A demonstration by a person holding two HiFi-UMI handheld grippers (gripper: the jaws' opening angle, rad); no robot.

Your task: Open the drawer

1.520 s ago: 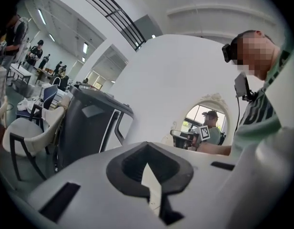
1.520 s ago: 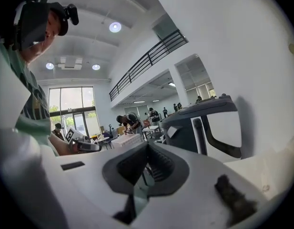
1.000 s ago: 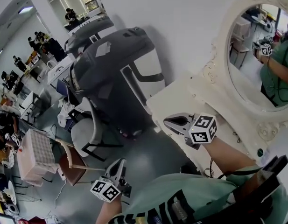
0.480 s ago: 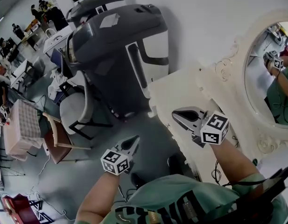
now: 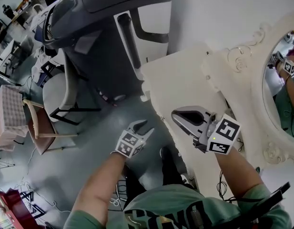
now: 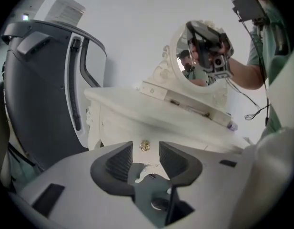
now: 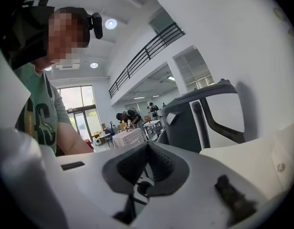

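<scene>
Drawer (image 6: 119, 129): shut, untouched. Left tongs (image 5: 144, 127): opening, empty, aimed at gold knob (image 6: 145, 146), short of it. Right tongs (image 7: 147, 149): together, empty. Outstanding: grasp, pull.

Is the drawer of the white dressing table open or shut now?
Shut: the drawer front sits flush with the dressing table, its gold knob untouched. The left claw, jaws opening and empty, faces it.
</scene>
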